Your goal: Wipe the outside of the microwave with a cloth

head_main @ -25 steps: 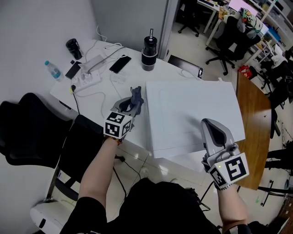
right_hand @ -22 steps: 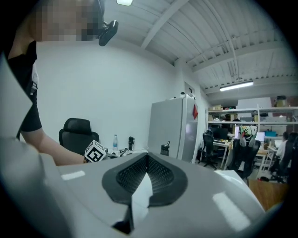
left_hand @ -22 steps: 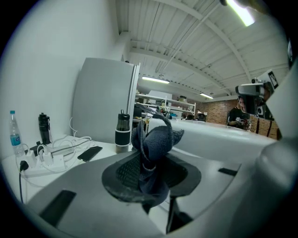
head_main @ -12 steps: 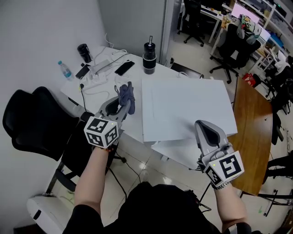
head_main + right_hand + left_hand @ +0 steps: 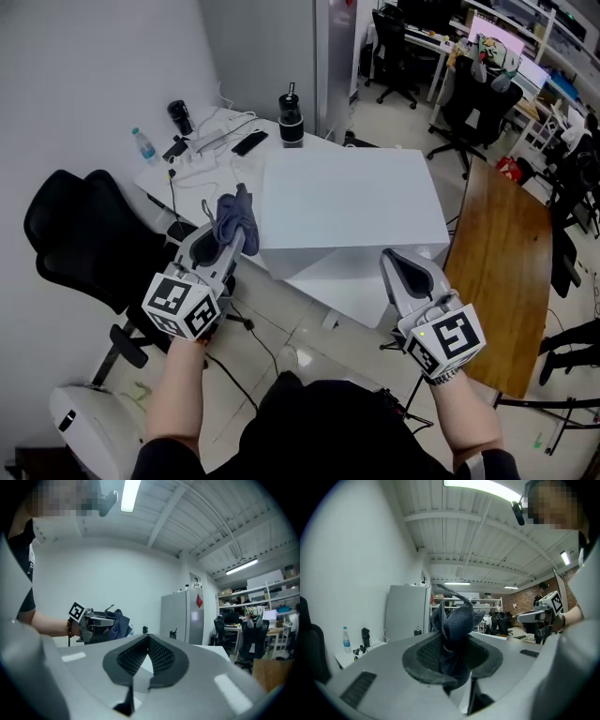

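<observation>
Quick status on the wipe job, imo we're barely at the start, or between passes. Our L gripper (image 5: 240,234) has the dark blue cloth (image 5: 232,216) bunched up and pinched btwn its pads, jaws about half closed on it, and a tuft sticks out past the tips. The cloth hangs in the air off the table's (image 5: 342,300) left edge, just beside the microwave's (image 5: 347,202) near-left corner. It doesn't look like it's touching the box, tbh hard to be 100% sure from the head view.

R gripper (image 5: 392,262) is fully closed w/ nothing in it, parked near the table's near corner, in front of the microwave.

The microwave takes up most of the near end of the table. Top looks plain white, no streaks or wet marks we can make out, so no way to say which faces are done. Our guess: top, left side and front are all left to do, and the left side is the closest one to the cloth rn.

Far-left corner of the table has a water bottle (image 5: 142,145) and cables, well clear of the wipe area.
</observation>
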`<state>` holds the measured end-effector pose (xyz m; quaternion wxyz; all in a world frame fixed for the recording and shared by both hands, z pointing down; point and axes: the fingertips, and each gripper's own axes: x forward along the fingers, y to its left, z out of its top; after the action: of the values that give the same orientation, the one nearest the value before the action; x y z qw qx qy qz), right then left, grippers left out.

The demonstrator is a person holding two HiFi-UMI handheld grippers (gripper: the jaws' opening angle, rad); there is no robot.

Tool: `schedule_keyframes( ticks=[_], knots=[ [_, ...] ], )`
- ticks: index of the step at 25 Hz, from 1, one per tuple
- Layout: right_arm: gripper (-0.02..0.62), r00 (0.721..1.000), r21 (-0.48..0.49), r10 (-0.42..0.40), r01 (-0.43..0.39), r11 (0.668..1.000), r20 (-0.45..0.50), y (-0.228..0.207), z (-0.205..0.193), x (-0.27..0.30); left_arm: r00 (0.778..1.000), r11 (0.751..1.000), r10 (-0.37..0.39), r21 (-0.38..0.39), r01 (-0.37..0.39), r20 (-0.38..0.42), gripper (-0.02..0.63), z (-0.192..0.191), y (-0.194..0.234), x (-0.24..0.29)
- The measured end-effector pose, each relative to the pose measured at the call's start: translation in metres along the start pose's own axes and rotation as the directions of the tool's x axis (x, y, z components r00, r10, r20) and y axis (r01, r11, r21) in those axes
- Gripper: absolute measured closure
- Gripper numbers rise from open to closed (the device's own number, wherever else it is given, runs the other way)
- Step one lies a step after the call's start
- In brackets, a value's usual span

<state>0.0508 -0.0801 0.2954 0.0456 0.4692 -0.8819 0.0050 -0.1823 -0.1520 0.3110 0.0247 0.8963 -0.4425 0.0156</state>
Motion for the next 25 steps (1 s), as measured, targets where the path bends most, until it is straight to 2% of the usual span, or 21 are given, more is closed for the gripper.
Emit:
schedule_keyframes(
  ticks=[7, 12, 19, 25],
  knots=[
    [0.595, 0.999, 0.031, 0.028, -0.028, 0.999, 0.016, 0.003, -0.011, -0.059, 0.998, 0.997, -0.065, -0.031, 0.065, 0.001, 0.497, -0.003, -0.113, -0.034],
    [0.595, 0.999, 0.047, 0.027, -0.028, 0.998, 0.016, 0.005, -0.019, -0.085, 0.994, 0.993, -0.109, -0.044, 0.108, -0.009, 0.497, -0.008, -0.171, -0.044],
    [0.595, 1.0, 0.074, 0.025, -0.026, 0.997, 0.013, 0.014, -0.028, -0.102, 0.987, 0.985, -0.16, -0.061, 0.159, -0.014, 0.497, -0.014, -0.216, -0.046],
    [0.595, 1.0, 0.079, 0.008, -0.009, 0.997, 0.02, 0.025, -0.026, -0.1, 0.98, 0.978, -0.198, -0.073, 0.196, -0.023, 0.497, -0.02, -0.226, -0.048]
  ],
)
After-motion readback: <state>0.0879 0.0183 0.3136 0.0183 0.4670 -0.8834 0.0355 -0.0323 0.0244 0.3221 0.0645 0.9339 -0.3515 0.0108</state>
